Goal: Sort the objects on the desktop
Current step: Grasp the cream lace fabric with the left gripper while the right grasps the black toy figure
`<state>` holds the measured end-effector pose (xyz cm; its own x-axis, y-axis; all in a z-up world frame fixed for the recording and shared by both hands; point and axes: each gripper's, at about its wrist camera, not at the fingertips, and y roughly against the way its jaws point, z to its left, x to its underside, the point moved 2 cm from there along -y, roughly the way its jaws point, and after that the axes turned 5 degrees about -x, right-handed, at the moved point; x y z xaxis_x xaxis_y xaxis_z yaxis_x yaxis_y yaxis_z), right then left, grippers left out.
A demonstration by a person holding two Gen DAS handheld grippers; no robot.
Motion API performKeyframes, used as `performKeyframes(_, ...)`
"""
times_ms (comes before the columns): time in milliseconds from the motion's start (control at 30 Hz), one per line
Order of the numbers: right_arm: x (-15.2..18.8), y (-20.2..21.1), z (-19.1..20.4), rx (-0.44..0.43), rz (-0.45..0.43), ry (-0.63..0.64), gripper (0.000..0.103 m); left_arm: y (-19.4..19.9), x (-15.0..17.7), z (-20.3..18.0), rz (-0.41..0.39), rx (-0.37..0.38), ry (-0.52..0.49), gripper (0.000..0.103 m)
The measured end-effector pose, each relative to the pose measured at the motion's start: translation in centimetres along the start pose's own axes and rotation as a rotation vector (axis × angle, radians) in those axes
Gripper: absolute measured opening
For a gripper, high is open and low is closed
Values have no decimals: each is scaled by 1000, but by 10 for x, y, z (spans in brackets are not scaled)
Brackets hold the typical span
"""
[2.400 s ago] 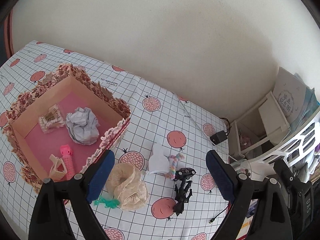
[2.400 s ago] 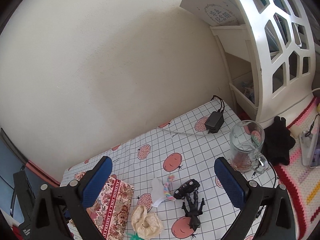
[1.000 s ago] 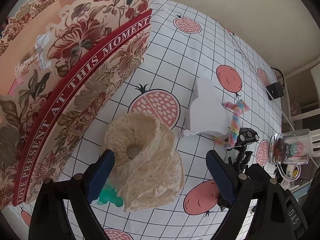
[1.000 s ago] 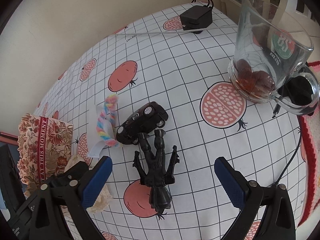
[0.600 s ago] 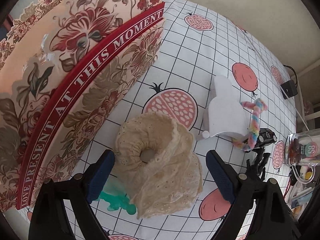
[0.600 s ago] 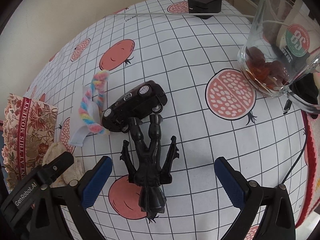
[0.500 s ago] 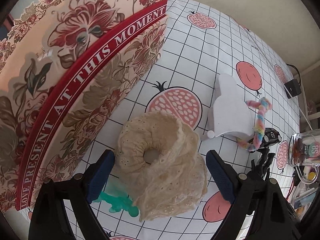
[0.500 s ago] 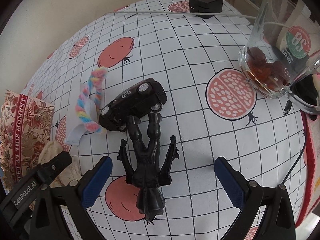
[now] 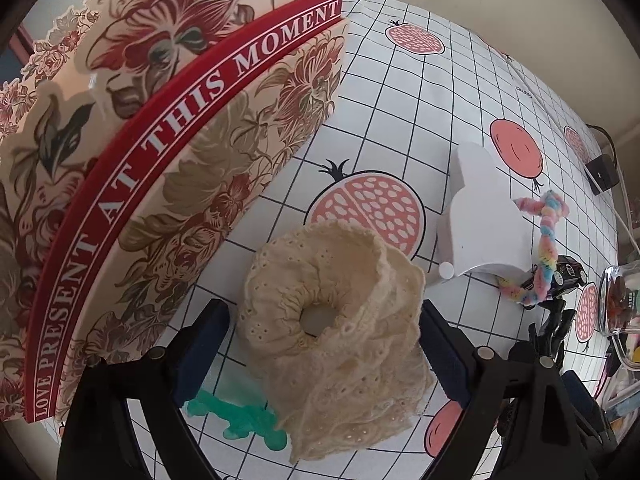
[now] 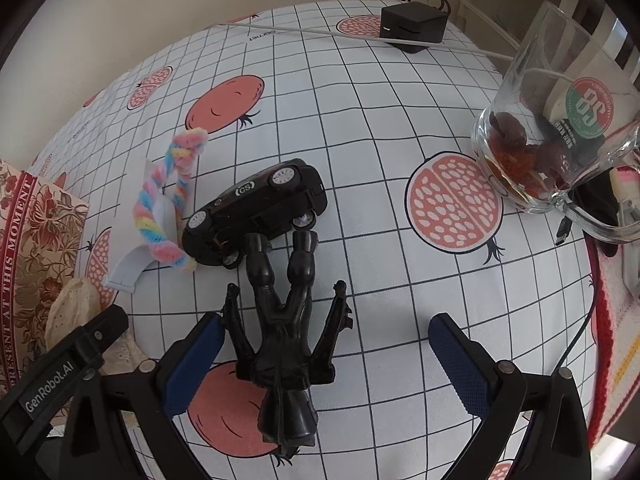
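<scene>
cream scrunchie (image 9: pixel 336 320), black toy car (image 10: pixel 256 210)

The cream eyelet-lace cloth scrunchie (image 9: pixel 336 320) looks soft, matt and ruffled. The floral printed cardboard box (image 9: pixel 168 168) has a smooth, faintly satin face. The black plastic figure (image 10: pixel 286 344) and black plastic toy car (image 10: pixel 256 210) are glossy and smooth. The pastel rainbow chenille twist (image 10: pixel 164 208) is fuzzy. The clear glass mug (image 10: pixel 556 136) shines. A matt grid-printed cloth covers the surface (image 10: pixel 360 120). Each gripper's blue pads (image 10: pixel 458 356) are finely textured.
</scene>
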<state>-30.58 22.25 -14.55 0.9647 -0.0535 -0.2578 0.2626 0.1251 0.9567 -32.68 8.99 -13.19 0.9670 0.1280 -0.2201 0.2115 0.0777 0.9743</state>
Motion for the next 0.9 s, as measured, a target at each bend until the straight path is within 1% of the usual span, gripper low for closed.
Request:
performKeyframes(100, 1, -1, 0, 26, -16, 13, 103, -1, 1, 0, -9, -13, -12, 93)
performKeyframes(233, 1, 0, 0, 39, -31, 23, 101, -1, 2, 0, -17, -16, -21, 93)
performKeyframes(333, 1, 2, 1, 47, -41, 41, 97, 0, 3, -1, -28, -20, -38, 93)
performKeyframes(433, 0, 6, 1, 44, -54, 50, 89, -1, 5, -1, -35, -23, -53, 92)
performKeyframes(500, 0, 8, 3, 41, -59, 60, 81, 0, 5, -1, -38, -22, -58, 90)
performKeyframes(700, -2, 14, 3, 35, -74, 73, 65, 2, 6, -1, -48, -15, -75, 83)
performKeyframes(767, -3, 11, 17, 34, -74, 70, 65, 2, 6, -1, -53, -13, -82, 80)
performKeyframes(900, -4, 13, 10, 30, -78, 72, 64, 4, 7, -2, -64, -9, -95, 72)
